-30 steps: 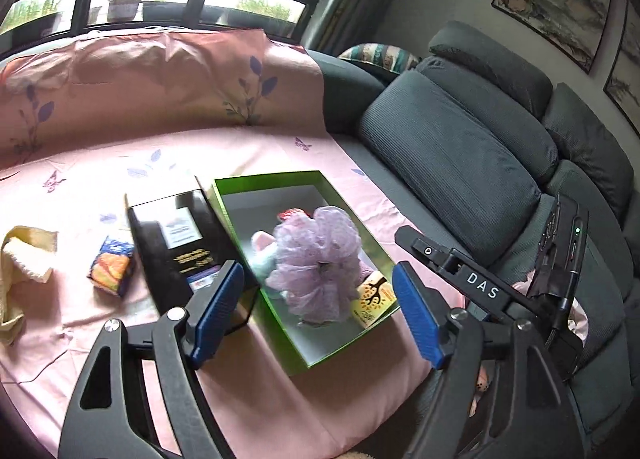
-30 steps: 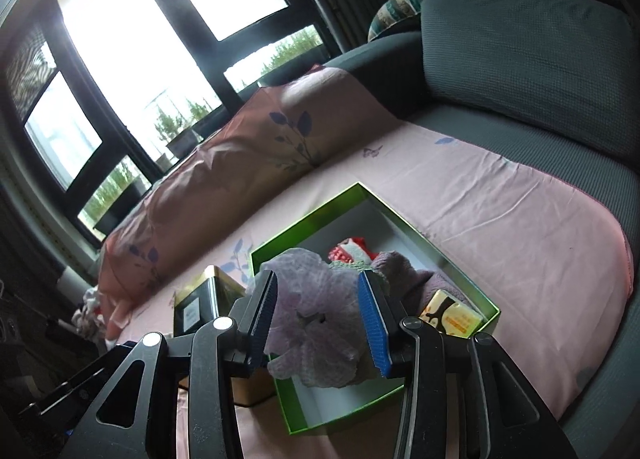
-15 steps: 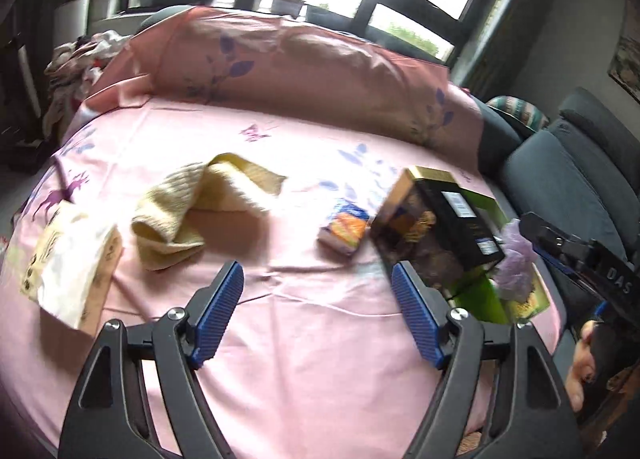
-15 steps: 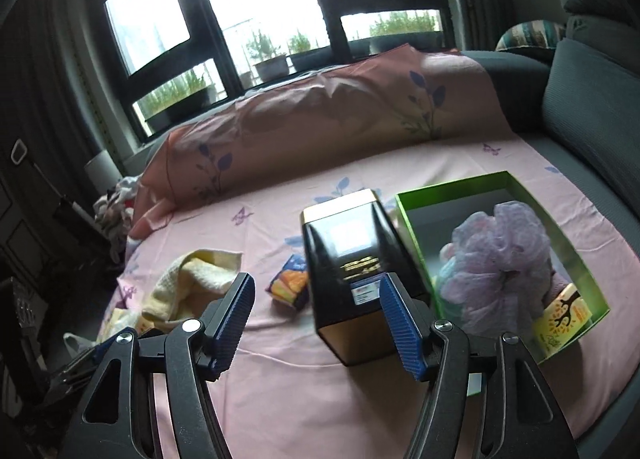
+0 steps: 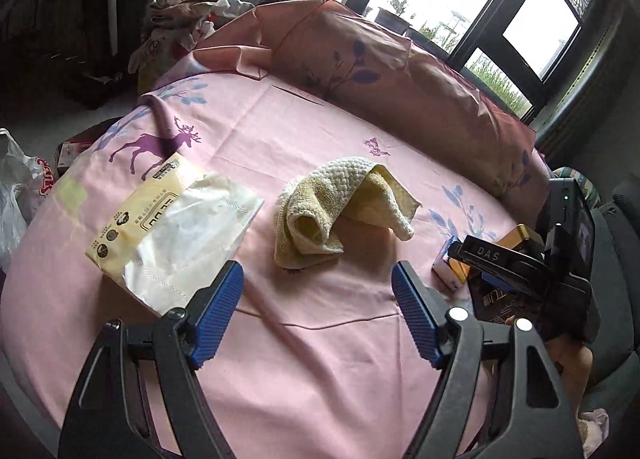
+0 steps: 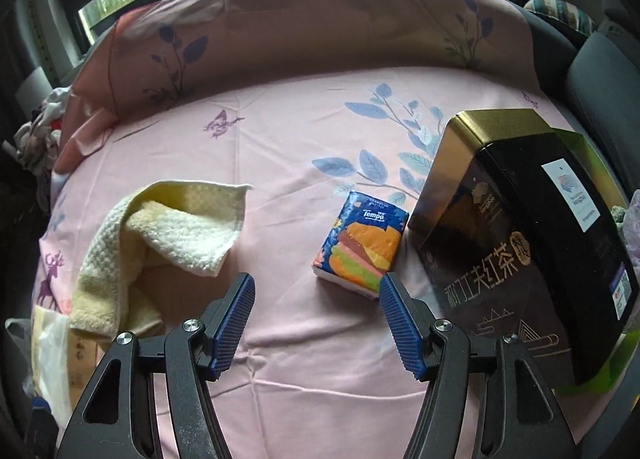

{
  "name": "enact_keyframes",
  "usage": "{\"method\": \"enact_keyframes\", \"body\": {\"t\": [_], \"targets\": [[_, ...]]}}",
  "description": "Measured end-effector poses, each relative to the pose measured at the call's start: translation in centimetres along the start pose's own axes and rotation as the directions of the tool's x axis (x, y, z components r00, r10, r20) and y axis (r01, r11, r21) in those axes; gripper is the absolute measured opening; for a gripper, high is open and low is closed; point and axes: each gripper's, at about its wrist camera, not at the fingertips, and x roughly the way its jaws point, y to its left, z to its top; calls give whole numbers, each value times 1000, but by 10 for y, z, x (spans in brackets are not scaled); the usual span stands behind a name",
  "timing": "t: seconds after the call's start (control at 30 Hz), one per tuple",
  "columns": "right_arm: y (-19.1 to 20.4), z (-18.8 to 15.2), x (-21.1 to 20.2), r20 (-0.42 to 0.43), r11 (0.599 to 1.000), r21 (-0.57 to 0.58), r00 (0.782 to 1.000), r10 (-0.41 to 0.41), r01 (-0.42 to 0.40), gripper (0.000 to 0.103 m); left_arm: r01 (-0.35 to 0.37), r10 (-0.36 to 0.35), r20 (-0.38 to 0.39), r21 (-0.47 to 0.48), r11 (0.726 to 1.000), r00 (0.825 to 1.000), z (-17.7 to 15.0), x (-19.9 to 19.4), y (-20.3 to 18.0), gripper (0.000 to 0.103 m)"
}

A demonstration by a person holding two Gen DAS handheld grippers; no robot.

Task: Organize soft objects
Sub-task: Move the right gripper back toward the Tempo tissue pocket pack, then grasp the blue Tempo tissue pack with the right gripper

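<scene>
Surface: a pink sheet (image 5: 320, 339) with leaf and deer prints, spread over a couch seat.
Left gripper (image 5: 318, 315): jaws released and wide apart, nothing between them; it hangs over the sheet's near edge.
Right gripper (image 6: 316, 325): jaws released, empty, above bare sheet near the near edge.
Yellow towel (image 5: 340, 207): crumpled mid-sheet, beyond the left gripper; well apart from its pads.
Tissue pack (image 5: 168, 231): flat, toward the sheet's left edge, near the towel.
Pocket tissue packet (image 6: 362, 245): lying just beyond the right gripper's right pad; whether they touch cannot be told.
Black tea tin (image 6: 528, 243): just right of the packet, toward the sheet's right edge.
</scene>
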Motion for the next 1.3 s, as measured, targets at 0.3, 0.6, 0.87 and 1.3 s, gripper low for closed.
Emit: {"method": "enact_keyframes", "body": {"t": [0.3, 0.6, 0.87, 1.3], "targets": [[-4, 25, 41, -86, 996, 60, 994, -65, 70, 66, -5, 5, -14, 16, 1000, 1000, 2, 6, 5, 75], [13, 30, 58, -89, 973, -31, 969, -231, 229, 66, -12, 13, -25, 36, 999, 1000, 1, 8, 3, 75], [15, 28, 67, -67, 942, -134, 945, -319, 309, 54, 12, -11, -32, 30, 999, 999, 1, 8, 5, 75], [54, -44, 12, -138, 896, -434, 990, 34, -91, 44, -34, 36, -62, 33, 999, 997, -1, 17, 5, 75]]}}
